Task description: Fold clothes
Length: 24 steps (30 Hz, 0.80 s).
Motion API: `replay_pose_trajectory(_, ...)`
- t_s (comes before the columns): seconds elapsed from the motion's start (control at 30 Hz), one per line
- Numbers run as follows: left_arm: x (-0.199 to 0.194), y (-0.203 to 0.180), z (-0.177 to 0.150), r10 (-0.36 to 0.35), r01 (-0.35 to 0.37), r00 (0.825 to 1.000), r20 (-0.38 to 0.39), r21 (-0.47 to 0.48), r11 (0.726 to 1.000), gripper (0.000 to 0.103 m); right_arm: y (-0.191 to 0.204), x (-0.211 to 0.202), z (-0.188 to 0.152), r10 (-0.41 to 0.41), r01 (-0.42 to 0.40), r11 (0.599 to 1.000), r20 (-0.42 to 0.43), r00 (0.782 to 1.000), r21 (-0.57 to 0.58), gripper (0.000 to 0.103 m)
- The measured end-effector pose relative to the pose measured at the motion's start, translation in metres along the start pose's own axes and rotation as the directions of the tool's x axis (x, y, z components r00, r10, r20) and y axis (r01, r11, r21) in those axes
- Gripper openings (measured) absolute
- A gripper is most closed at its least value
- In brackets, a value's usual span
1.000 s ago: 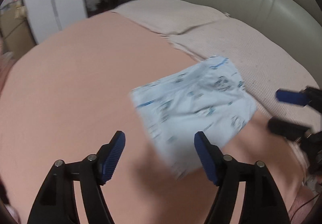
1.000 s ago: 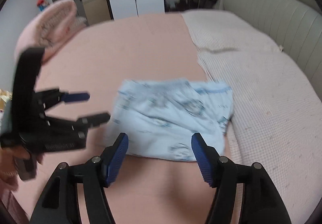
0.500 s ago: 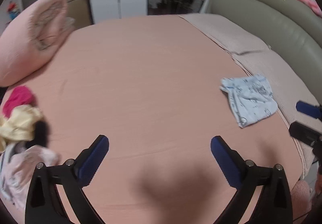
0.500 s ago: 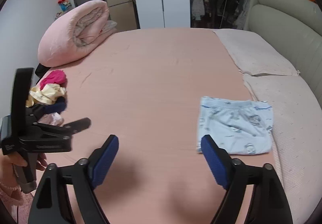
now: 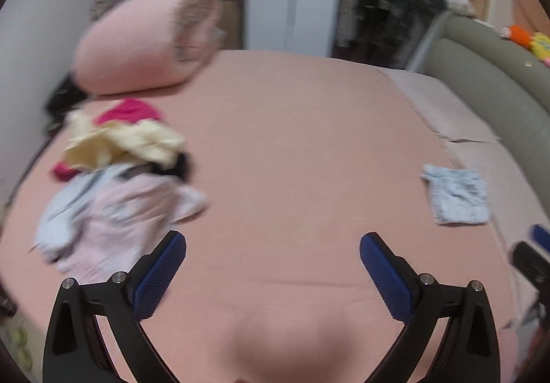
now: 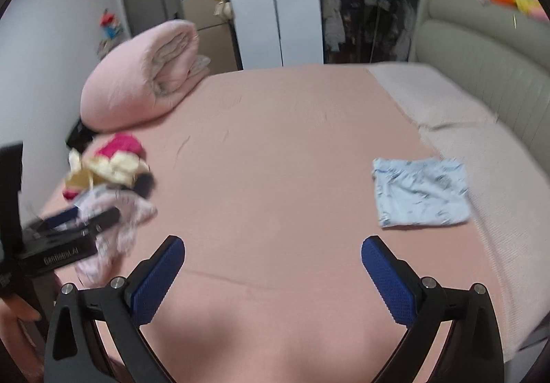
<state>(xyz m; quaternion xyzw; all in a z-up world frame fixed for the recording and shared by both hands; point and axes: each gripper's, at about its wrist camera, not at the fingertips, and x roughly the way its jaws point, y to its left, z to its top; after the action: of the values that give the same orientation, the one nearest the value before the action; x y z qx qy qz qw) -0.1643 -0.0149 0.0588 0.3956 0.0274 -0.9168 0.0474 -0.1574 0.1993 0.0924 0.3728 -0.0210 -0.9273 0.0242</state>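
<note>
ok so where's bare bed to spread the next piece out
The wide middle of the pink sheet, between the unfolded clothes pile and the folded light-blue garment, is bare. The pile's corner beside the rolled pink duvet is crowded.

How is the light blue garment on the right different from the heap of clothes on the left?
The light blue garment lies folded flat, a neat rectangle; the heap of clothes is crumpled and piled. The garment is a single piece in one colour; the heap mixes pink, yellow, magenta and dark pieces. Both rest on the pink bed sheet.
</note>
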Motion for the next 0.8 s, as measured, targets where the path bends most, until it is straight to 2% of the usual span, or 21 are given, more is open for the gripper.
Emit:
replay_pose_trajectory(0.13, -0.037, 0.009, -0.019, 0.034, -0.034, 0.999, 0.040, 0.014, 0.999, 0.103, 0.020, -0.041, -0.019, -0.019, 0.021, 0.998, 0.033, 0.999, -0.054, 0.103)
replay_pose_trajectory(0.2, -0.057, 0.014, -0.024, 0.028, -0.029, 0.998, 0.055, 0.016, 0.999, 0.103, 0.027, -0.059, -0.030, -0.028, 0.031, 0.997, 0.041, 0.999, -0.074, 0.103)
replay_pose_trajectory(0.33, -0.099, 0.016, -0.044, 0.043, -0.045, 0.990, 0.138, 0.012, 0.999, 0.103, 0.032, -0.087, -0.048, -0.011, 0.017, 0.997, 0.072, 0.997, -0.081, 0.103)
replay_pose_trajectory(0.4, -0.111, 0.013, -0.058, 0.040, -0.045, 0.987, 0.153, 0.026, 0.999, 0.103, 0.030, -0.098, -0.057, -0.018, 0.024, 0.997, 0.089, 0.996, -0.070, 0.103)
replay_pose_trajectory(0.5, -0.122, 0.010, -0.084, 0.017, -0.020, 0.990, 0.141, 0.016, 1.000, 0.103, 0.026, -0.110, -0.079, -0.030, 0.032, 0.999, 0.092, 0.995, -0.022, 0.103)
replay_pose_trajectory(0.63, -0.120, 0.005, -0.123, -0.082, 0.084, 0.993, 0.090, -0.015, 0.996, 0.103, 0.034, -0.119, -0.111, -0.071, 0.074, 0.997, 0.100, 0.992, -0.032, 0.103)
replay_pose_trajectory(0.73, -0.112, 0.000, -0.139, -0.070, 0.070, 0.995, 0.072, -0.004, 0.998, 0.103, 0.041, -0.120, -0.133, -0.070, 0.078, 0.993, 0.085, 0.994, -0.088, 0.103)
replay_pose_trajectory(0.8, -0.108, -0.001, -0.145, -0.071, 0.072, 0.996, 0.062, -0.015, 0.997, 0.103, 0.037, -0.116, -0.143, -0.066, 0.069, 0.995, 0.044, 0.997, -0.065, 0.103)
